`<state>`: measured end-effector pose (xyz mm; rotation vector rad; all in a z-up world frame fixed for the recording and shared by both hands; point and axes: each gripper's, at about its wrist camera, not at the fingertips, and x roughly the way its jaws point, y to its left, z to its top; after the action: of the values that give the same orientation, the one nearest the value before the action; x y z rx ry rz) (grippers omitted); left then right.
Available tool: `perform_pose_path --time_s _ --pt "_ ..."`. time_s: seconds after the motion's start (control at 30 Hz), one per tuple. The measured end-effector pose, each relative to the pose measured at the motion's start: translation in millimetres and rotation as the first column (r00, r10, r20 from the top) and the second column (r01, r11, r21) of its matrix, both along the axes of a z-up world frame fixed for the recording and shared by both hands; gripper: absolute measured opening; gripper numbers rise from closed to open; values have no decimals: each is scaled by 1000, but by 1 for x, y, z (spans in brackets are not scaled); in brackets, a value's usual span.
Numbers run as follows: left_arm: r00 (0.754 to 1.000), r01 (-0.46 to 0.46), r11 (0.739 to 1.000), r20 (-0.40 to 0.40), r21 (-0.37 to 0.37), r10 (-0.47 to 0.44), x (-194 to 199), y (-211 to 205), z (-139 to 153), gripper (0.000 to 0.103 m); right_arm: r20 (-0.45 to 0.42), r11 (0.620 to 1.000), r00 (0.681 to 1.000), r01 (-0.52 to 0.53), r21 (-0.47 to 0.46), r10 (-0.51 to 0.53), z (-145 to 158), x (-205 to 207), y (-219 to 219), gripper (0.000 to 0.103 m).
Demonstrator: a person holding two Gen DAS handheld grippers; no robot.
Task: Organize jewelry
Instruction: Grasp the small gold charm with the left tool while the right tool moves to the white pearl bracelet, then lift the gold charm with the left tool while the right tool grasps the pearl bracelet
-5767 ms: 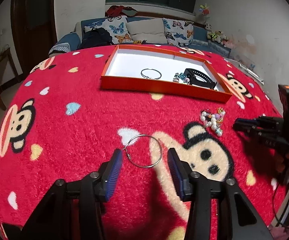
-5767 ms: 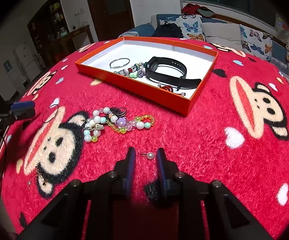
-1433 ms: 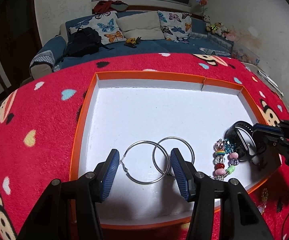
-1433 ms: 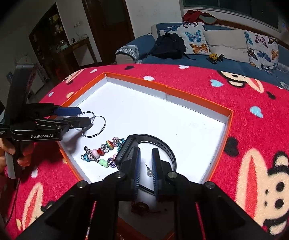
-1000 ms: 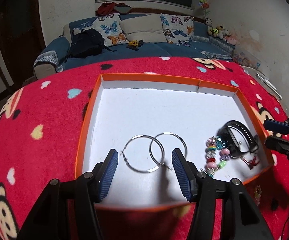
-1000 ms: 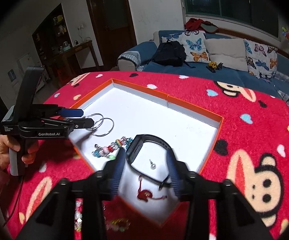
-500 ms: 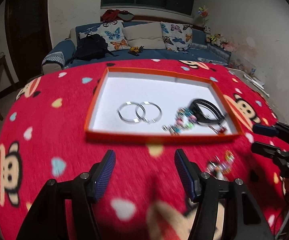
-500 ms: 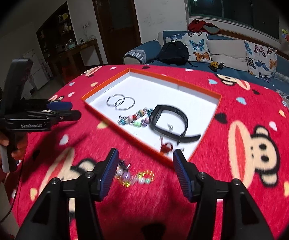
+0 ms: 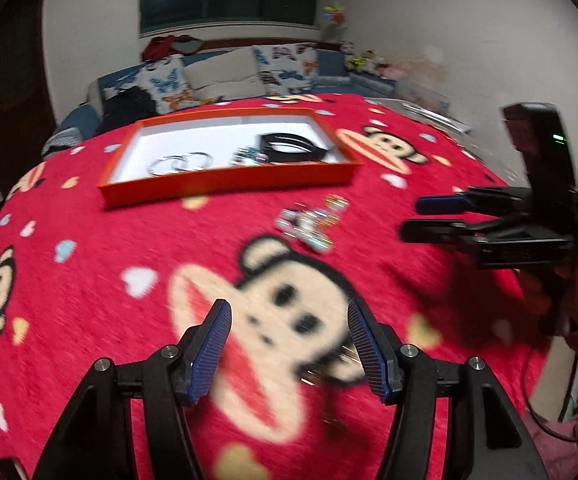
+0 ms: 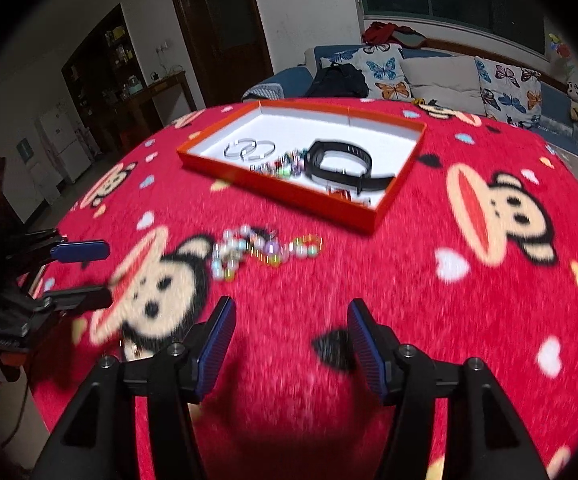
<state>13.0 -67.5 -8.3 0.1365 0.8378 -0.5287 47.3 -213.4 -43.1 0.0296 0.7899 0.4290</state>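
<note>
A red monkey-print cloth [image 10: 469, 280] covers the worktop, smeared by motion blur. The orange tray [image 10: 289, 196] holds two hoop earrings [image 10: 249, 149], a bead bracelet [image 10: 285, 168] and a black watch band [image 10: 341, 166]; its near wall hides smaller pieces. Blurred loose beads [image 10: 265, 250] lie outside. Left gripper [image 9: 289, 344] and right gripper [image 10: 291, 340] gape, empty.

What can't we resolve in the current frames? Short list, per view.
- Left wrist view: bead cluster on the tablecloth is motion-blurred; piece count unclear.
- Left wrist view: glinting item near the left gripper is smeared; identity unclear.
- Right wrist view: small red item in the orange tray is partly hidden by the near wall.
- Right wrist view: small pearl earring can't be found; too small.
</note>
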Motion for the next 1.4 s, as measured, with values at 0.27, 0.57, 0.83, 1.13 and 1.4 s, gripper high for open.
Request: perform_pose_path --time_s 0.27,0.57,0.83,1.13,1.4 --pt "995 99 995 -26 4 -99 -31 -29 -20 39 -34 1000 999 30 -7 -30 -16 -17 -5 63" --pt "994 105 994 -34 42 -104 -28 -33 -34 23 -41 999 998 41 10 -41 -19 -21 -8 63" --pt "994 101 994 -44 40 -99 -23 -32 -35 23 -42 999 998 40 15 -40 -20 -21 -8 63" --pt "995 93 994 -28 49 -92 -21 -34 -38 11 -43 999 998 39 15 -39 -20 -21 -7 63" --pt "998 68 997 -16 27 -68 -22 -31 -33 11 -35 1000 999 21 6 -21 -17 -18 -3 63"
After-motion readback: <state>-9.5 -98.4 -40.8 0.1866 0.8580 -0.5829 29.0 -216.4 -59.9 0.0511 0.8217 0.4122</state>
